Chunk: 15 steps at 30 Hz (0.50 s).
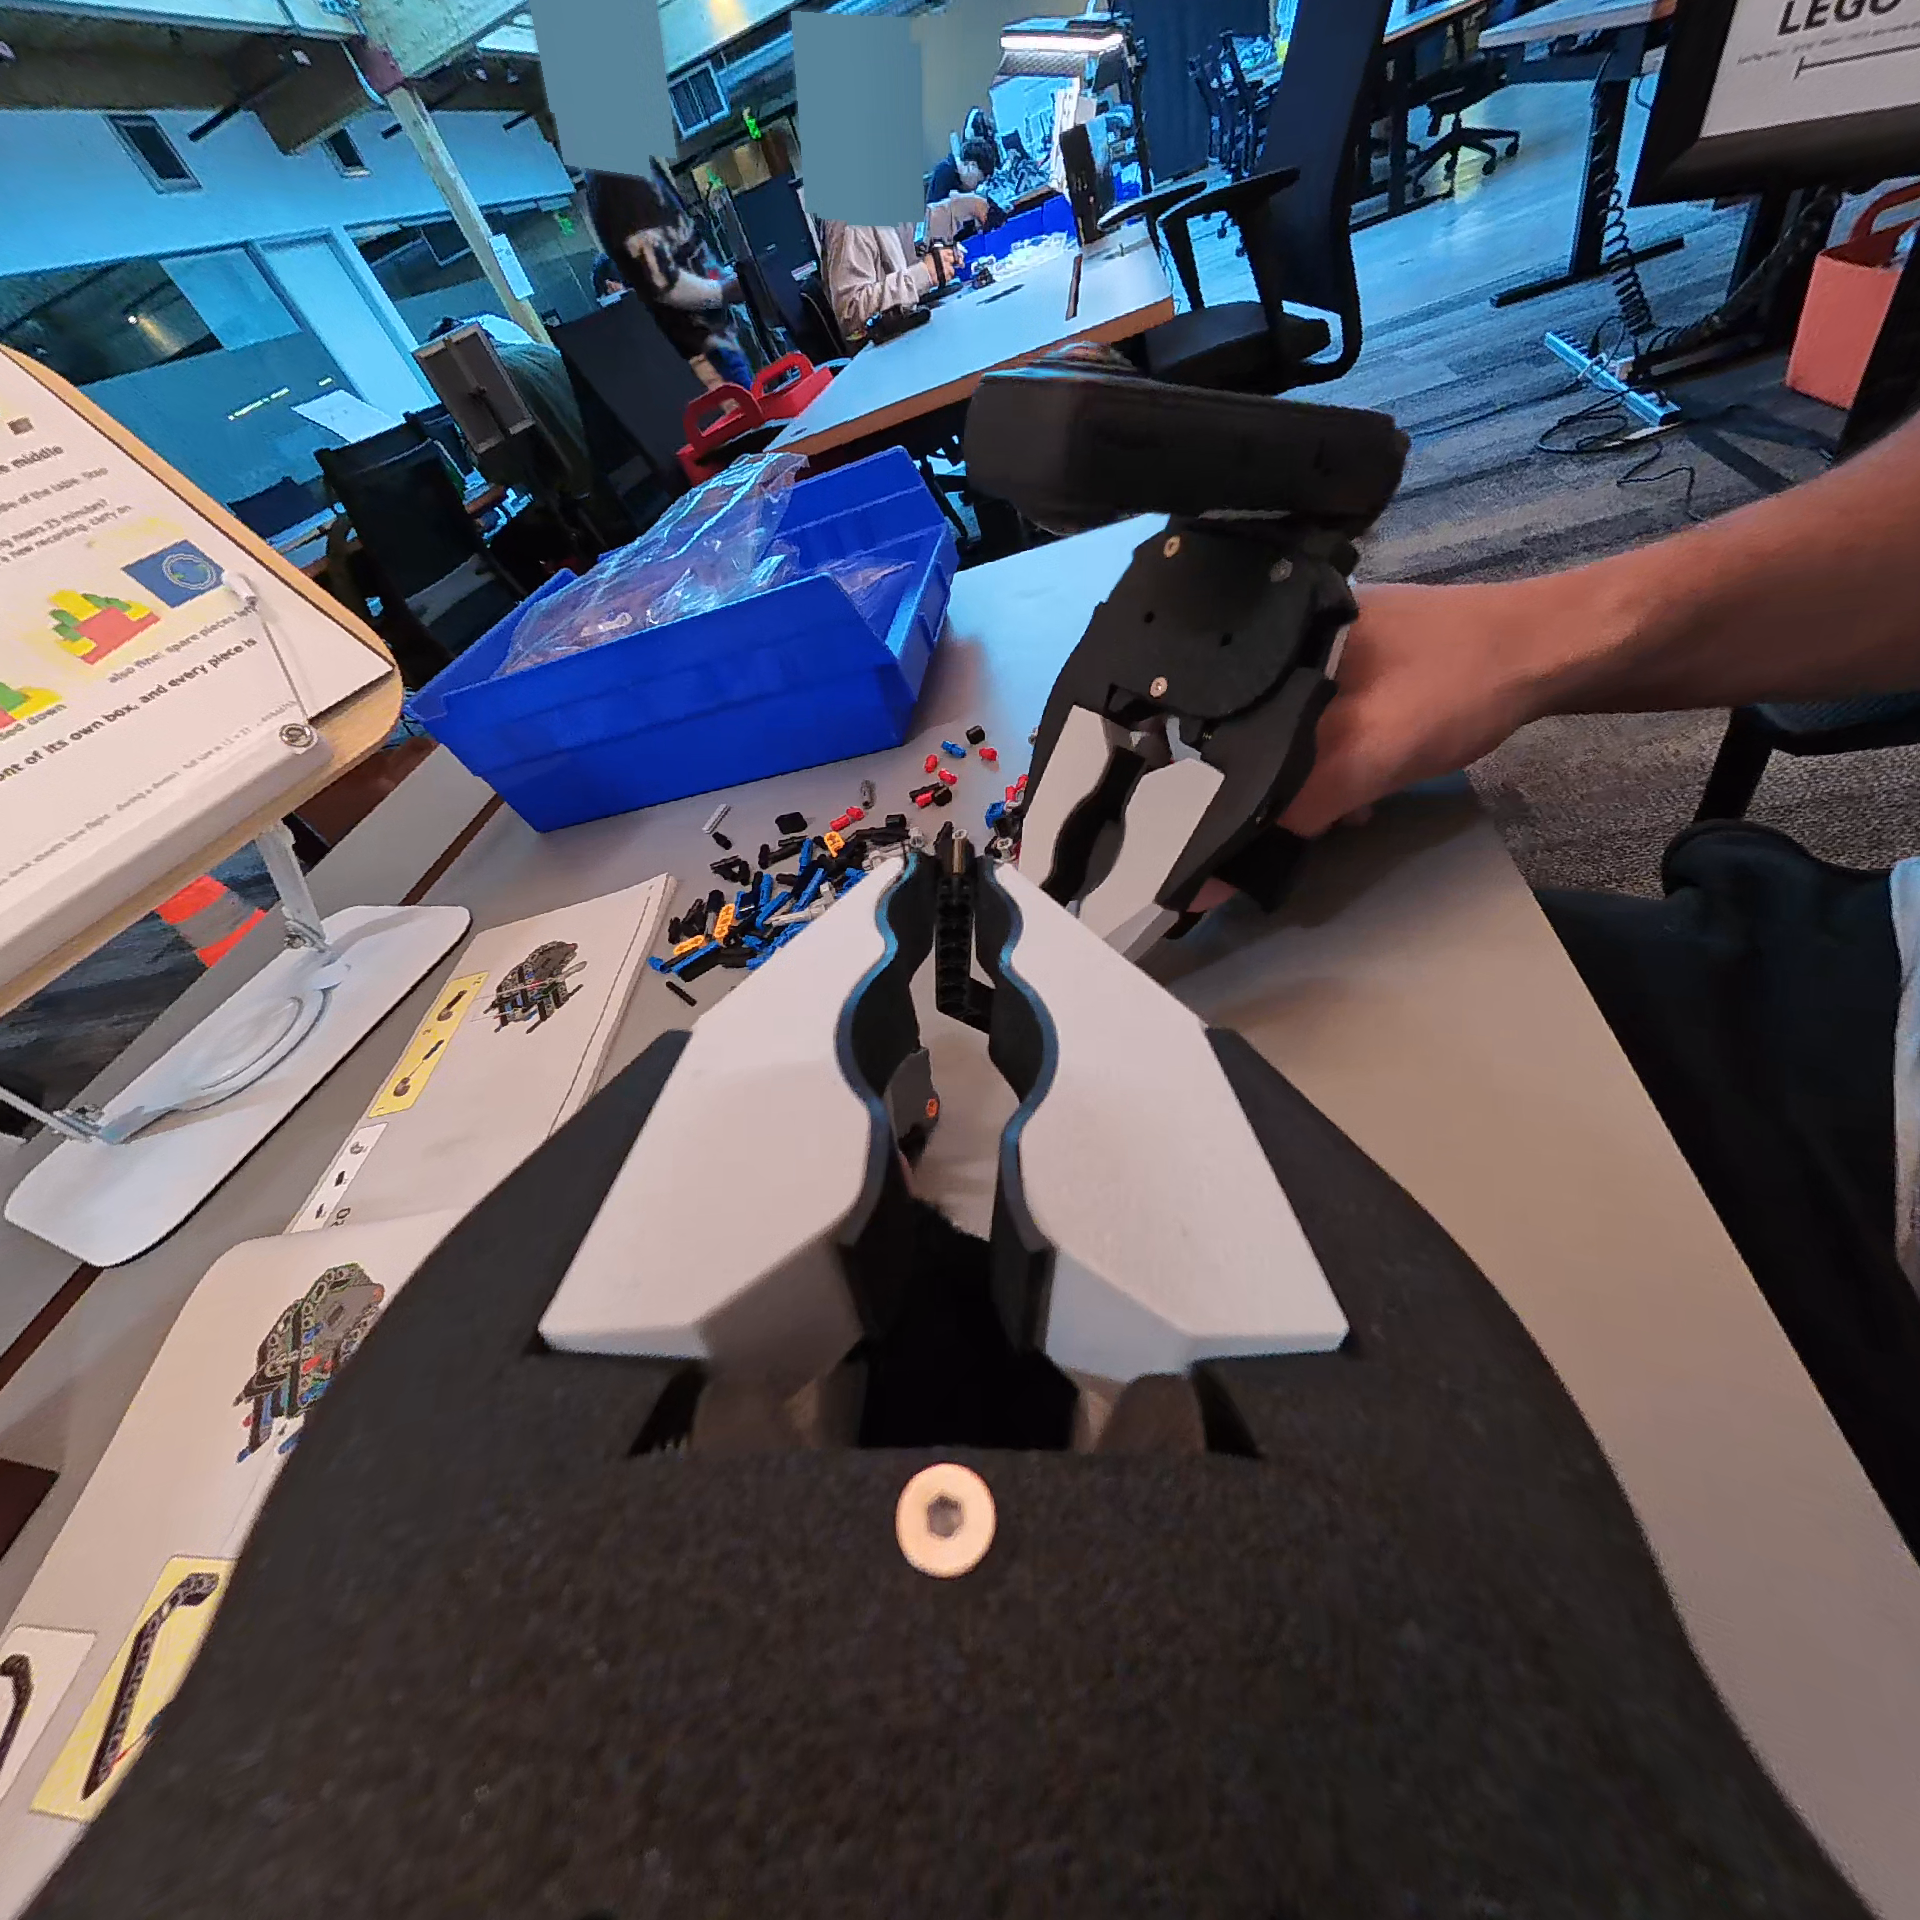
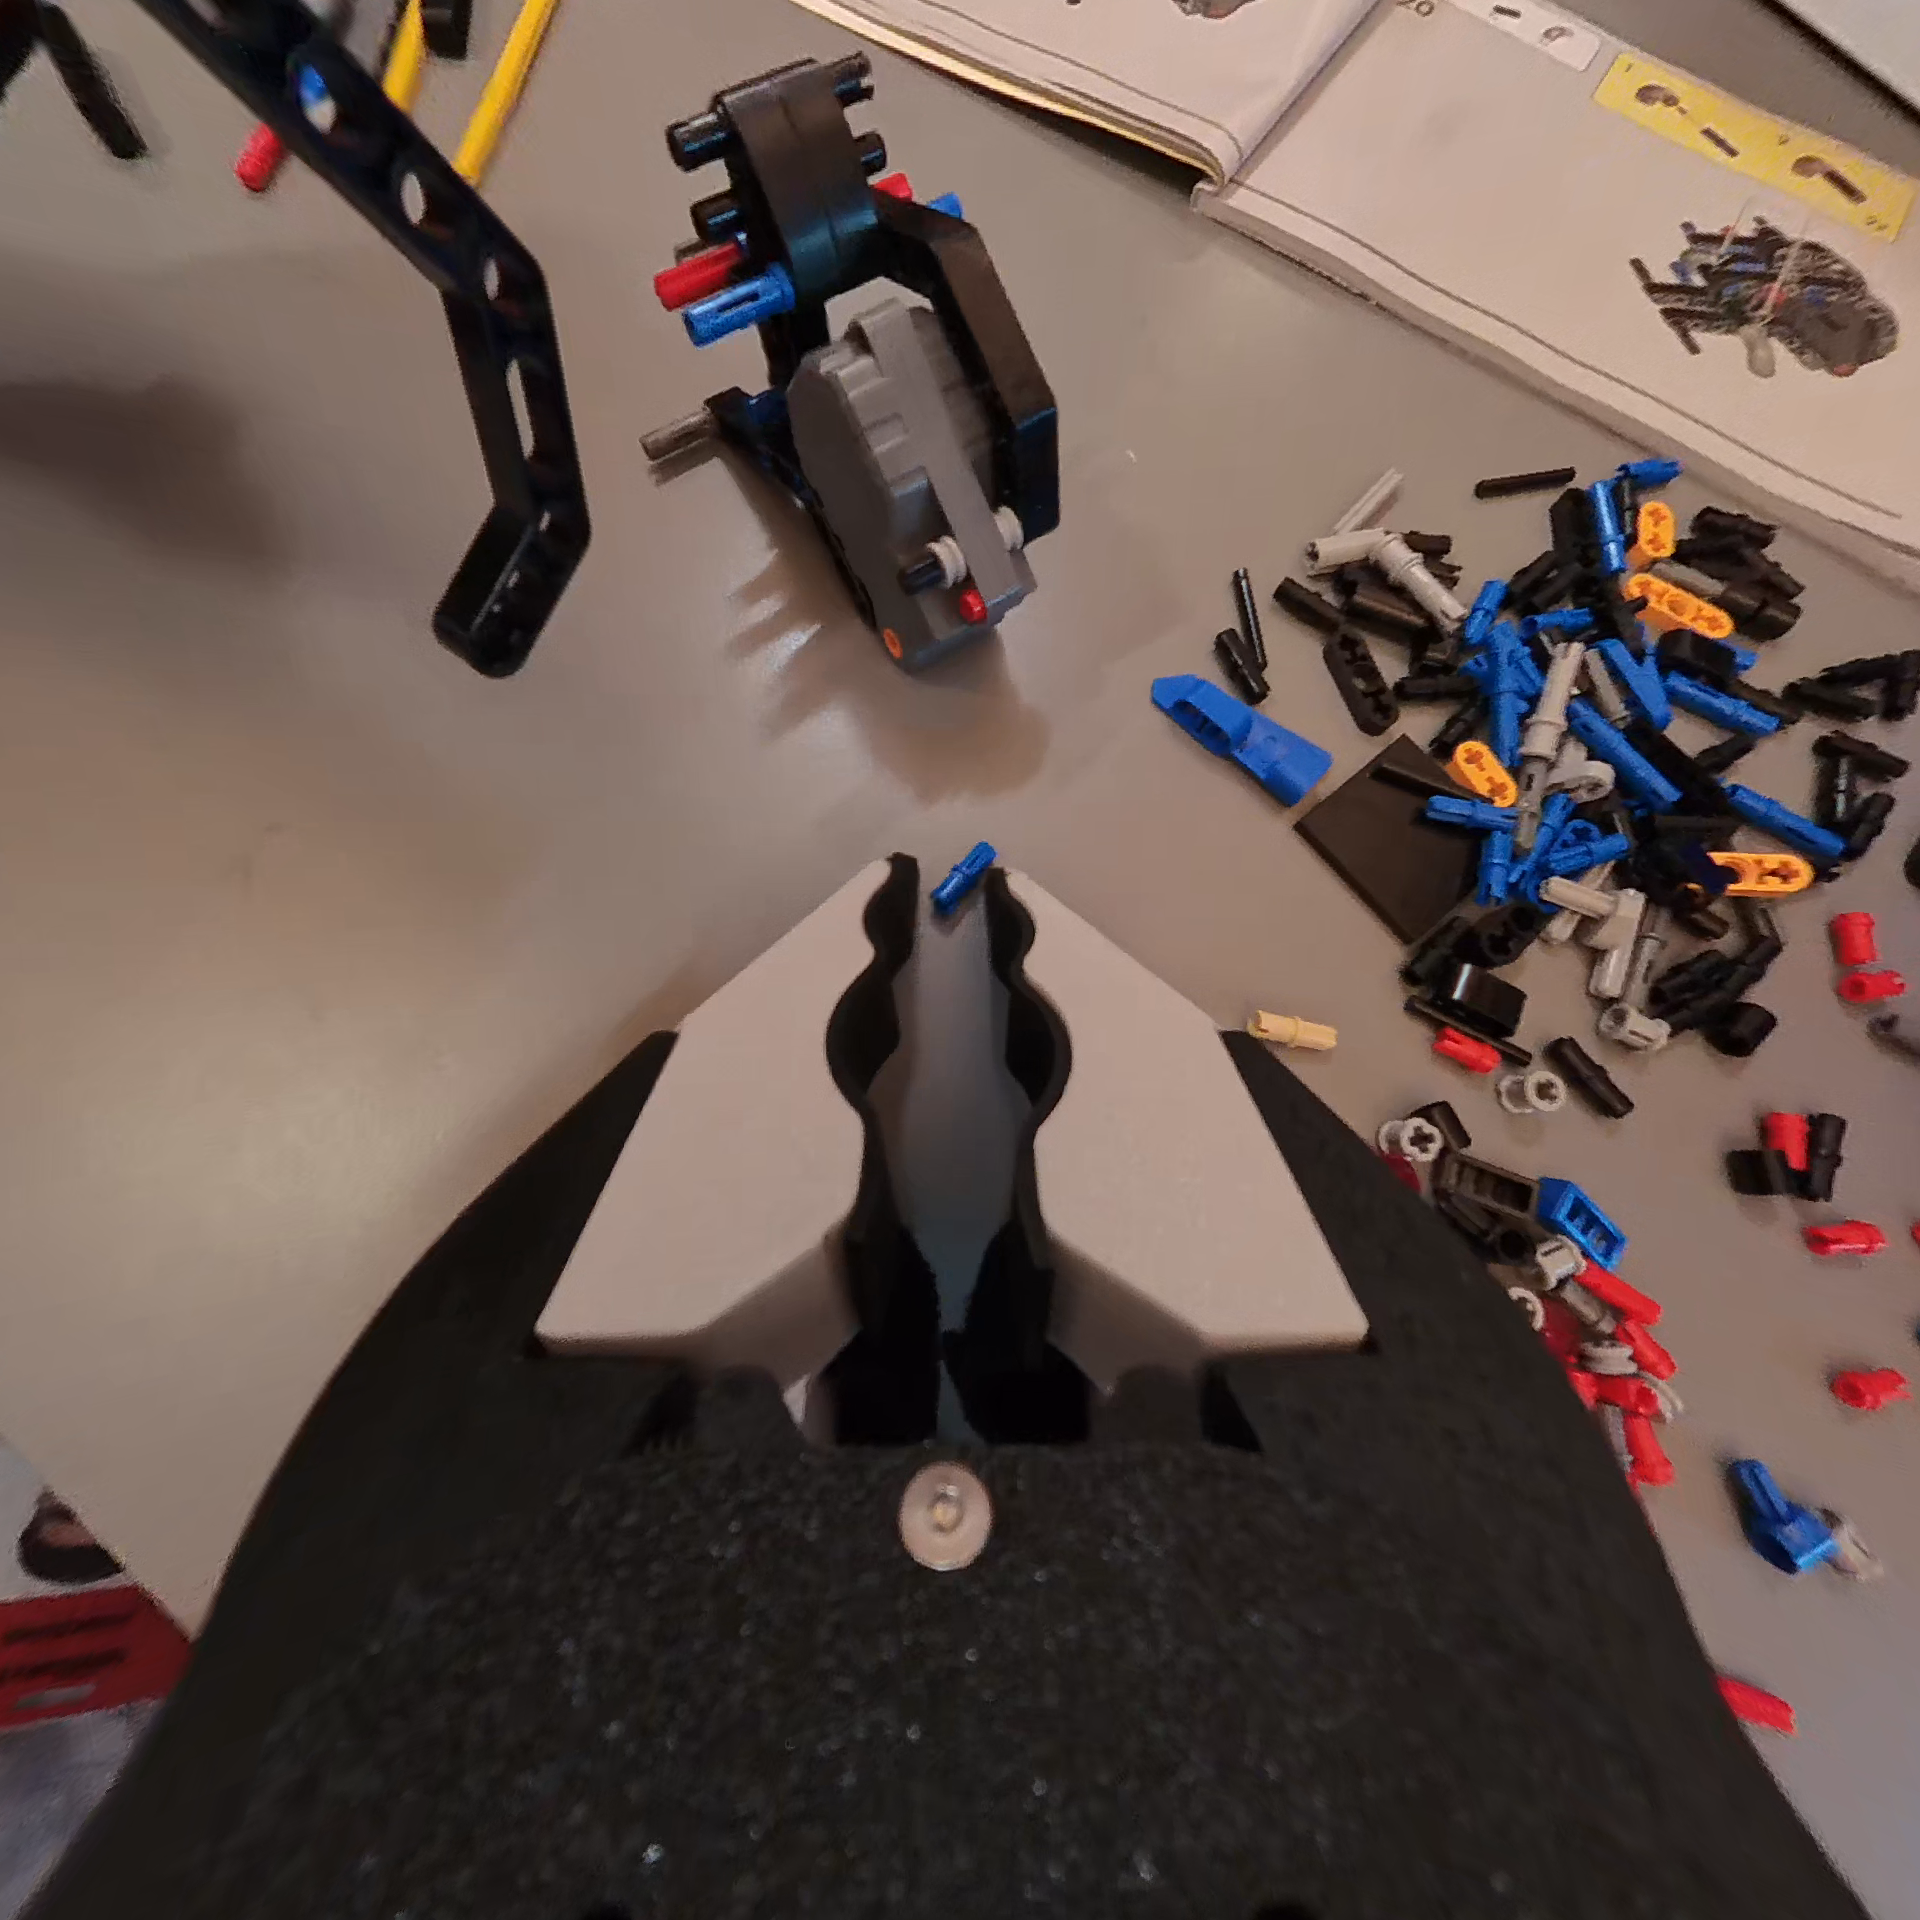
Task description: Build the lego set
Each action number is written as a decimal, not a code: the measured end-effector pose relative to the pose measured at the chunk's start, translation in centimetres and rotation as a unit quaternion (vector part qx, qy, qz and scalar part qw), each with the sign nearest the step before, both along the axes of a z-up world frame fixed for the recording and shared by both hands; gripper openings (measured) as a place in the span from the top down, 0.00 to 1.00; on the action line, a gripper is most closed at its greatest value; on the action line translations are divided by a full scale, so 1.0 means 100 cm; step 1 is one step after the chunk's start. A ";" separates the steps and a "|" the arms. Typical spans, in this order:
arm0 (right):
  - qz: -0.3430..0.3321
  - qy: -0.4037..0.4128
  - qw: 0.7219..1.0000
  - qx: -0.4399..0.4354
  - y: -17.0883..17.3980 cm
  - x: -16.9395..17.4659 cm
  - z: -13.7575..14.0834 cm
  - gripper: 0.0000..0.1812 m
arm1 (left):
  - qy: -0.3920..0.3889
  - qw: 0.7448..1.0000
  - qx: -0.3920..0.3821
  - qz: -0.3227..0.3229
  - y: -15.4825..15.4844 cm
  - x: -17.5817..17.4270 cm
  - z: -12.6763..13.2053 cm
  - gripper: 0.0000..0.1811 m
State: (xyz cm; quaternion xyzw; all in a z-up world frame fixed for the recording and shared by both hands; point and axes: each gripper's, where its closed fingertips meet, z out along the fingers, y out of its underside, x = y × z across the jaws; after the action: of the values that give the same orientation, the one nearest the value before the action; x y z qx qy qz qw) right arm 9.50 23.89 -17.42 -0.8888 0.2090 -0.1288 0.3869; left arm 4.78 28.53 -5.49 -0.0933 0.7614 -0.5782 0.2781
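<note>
Lego assembly (image 2: 873, 384): black frame around grey motor block, red and blue pins; standing mid-desk, apart ahead of right tongs (image 2: 948, 878), which pinch a blue pin (image 2: 961, 876). Left tongs (image 1: 948, 883) clamp a black beam (image 1: 954, 940).

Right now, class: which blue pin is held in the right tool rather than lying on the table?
The small blue pin pinched at the right tool's tips; the others lie in the heap.

A tilted board (image 1: 156, 644) on a white stand (image 1: 239, 1049) stood left of the grey counter (image 1: 1403, 1091). Behind were a black office chair (image 1: 1262, 270), other desks, seated people, and an orange bag (image 1: 1844, 312).
</note>
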 end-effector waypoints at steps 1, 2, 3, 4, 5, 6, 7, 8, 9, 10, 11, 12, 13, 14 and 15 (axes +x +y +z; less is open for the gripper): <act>-0.005 -0.012 1.000 -0.006 0.000 0.001 0.000 0.95 | 0.002 1.000 0.000 0.000 0.000 0.000 -0.001 0.97; -0.008 -0.022 1.000 -0.013 -0.001 0.002 0.000 0.97 | 0.003 1.000 0.000 0.001 0.000 0.001 -0.001 0.96; -0.010 -0.031 0.999 -0.017 -0.002 0.003 0.000 0.97 | 0.003 1.000 0.001 0.001 0.000 0.001 -0.002 0.96; -0.010 -0.034 0.999 -0.018 -0.002 0.003 0.000 0.97 | 0.004 1.000 0.002 0.001 0.000 0.001 -0.003 0.97; -0.009 -0.032 0.999 -0.015 -0.003 0.003 0.000 0.97 | 0.005 1.000 0.004 0.001 0.000 0.001 -0.003 0.97; -0.005 -0.027 1.000 -0.013 -0.003 0.002 0.000 0.98 | 0.005 1.000 0.005 0.001 0.000 0.002 -0.004 0.97; 0.002 -0.021 1.000 -0.010 -0.002 0.001 0.000 0.98 | 0.006 1.000 0.007 0.001 0.000 0.002 -0.005 0.97; 0.015 -0.017 1.000 -0.008 -0.001 -0.001 0.000 0.98 | 0.006 1.000 0.009 0.002 0.000 0.003 -0.006 0.97; 0.033 -0.018 0.999 -0.007 0.000 -0.004 0.000 0.98 | 0.005 1.000 0.011 0.002 0.000 0.003 -0.007 0.97; 0.060 -0.021 0.998 0.005 0.003 -0.008 0.004 0.98 | 0.005 1.000 0.013 0.001 0.000 0.003 -0.008 0.97; 0.091 -0.033 0.995 0.021 0.006 -0.013 0.014 0.98 | 0.005 1.000 0.013 0.000 0.001 0.003 -0.008 0.97; 0.110 -0.050 0.992 0.027 0.007 -0.015 0.027 0.98 | 0.004 1.000 0.013 -0.002 0.001 0.003 -0.009 0.97; 0.147 -0.065 0.986 0.040 0.010 -0.021 0.044 0.98 | 0.004 1.000 0.013 -0.004 0.000 0.003 -0.009 0.96; 0.206 -0.084 0.972 0.069 0.017 -0.035 0.065 0.98 | 0.000 1.000 0.012 -0.006 -0.001 0.002 -0.009 0.97; 0.223 -0.115 0.964 0.086 0.020 -0.038 0.085 0.98 | -0.006 1.000 0.014 -0.009 -0.002 0.001 -0.009 0.96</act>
State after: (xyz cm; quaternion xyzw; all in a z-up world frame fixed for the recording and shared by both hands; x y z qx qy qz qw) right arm 5.73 25.91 -8.88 -0.8554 -0.0304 -0.1223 0.5024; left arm 4.92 28.34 -6.38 -0.0794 0.7687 -0.5701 0.2788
